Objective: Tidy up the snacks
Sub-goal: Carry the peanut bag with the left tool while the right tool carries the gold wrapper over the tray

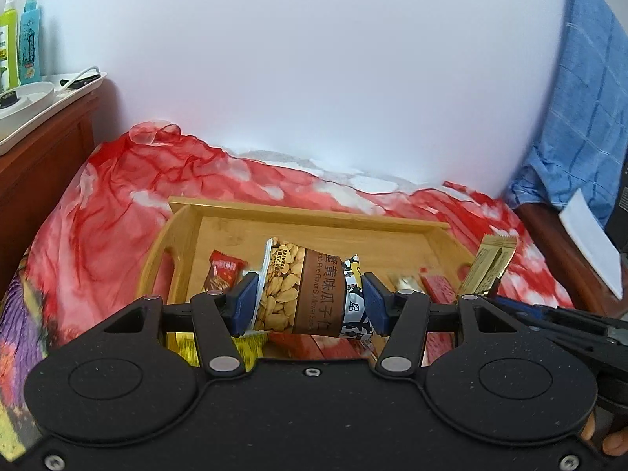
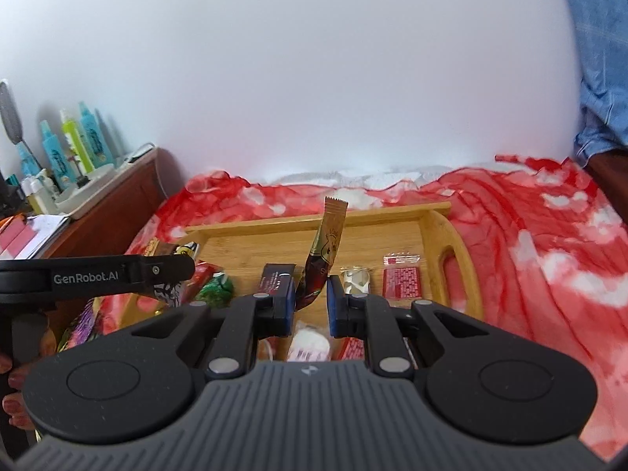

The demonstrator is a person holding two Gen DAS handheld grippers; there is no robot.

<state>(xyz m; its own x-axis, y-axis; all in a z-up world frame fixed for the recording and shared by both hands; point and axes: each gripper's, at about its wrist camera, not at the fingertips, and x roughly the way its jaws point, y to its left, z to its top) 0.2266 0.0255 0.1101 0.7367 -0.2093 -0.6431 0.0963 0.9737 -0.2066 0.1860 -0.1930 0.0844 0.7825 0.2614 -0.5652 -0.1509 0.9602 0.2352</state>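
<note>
Above a bamboo tray (image 1: 184,231) set on a bed draped in a red-and-white cloth (image 1: 98,216), the left gripper (image 1: 310,302) has its blue-padded fingers (image 1: 246,302) clamped on the two ends of a sunflower-seed packet (image 1: 298,286), which hangs crosswise in the air over the tray's near edge and hides much of the tray floor from the left wrist camera. Just to its right, the right gripper (image 2: 310,298) has its fingers (image 2: 334,302) pressed together on the lower end of a slim gold-and-brown sachet (image 2: 327,243), which stands up tilted over the middle of the tray. On the tray floor lie a small red packet (image 1: 221,272) at the left, and at the right a pale wrapped sweet (image 2: 356,279) beside a red-printed clear packet (image 2: 401,279); a dark bar (image 2: 276,274) lies just left of the held sachet. More snacks, among them a green-wrapped one (image 2: 215,290) and a white one (image 2: 308,343), lie close under the grippers, partly hidden by them. A wooden cabinet (image 1: 43,157) at the left carries a white tray (image 1: 47,106) and green and blue bottles (image 2: 74,145). Blue checked fabric (image 1: 581,98) hangs at the right against a plain white wall (image 1: 314,59).
</note>
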